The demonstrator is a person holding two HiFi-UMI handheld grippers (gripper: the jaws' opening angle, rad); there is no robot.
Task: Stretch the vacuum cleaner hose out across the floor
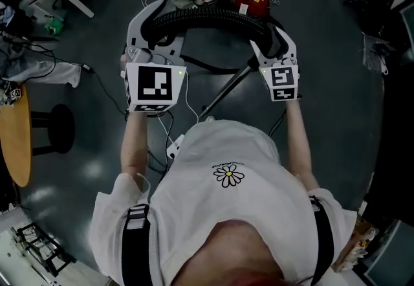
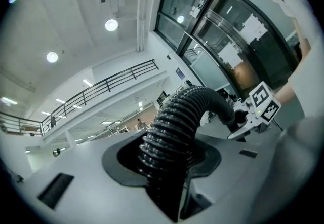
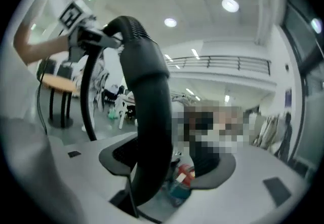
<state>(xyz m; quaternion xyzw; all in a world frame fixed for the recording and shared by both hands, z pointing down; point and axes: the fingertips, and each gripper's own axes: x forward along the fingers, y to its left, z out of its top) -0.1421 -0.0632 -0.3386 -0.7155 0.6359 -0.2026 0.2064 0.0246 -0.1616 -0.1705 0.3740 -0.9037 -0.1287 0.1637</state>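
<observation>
Holding the black hose (image 1: 213,16) in an arch above the dark floor (image 1: 336,97), a person readies the stretch. The left claw (image 1: 155,26) is clamped on the ribbed section; the right claw (image 1: 275,39) stands apart around the smooth end. Next, likely: close the right, lower, and draw the hose away from the red vacuum cleaner (image 1: 253,0).
</observation>
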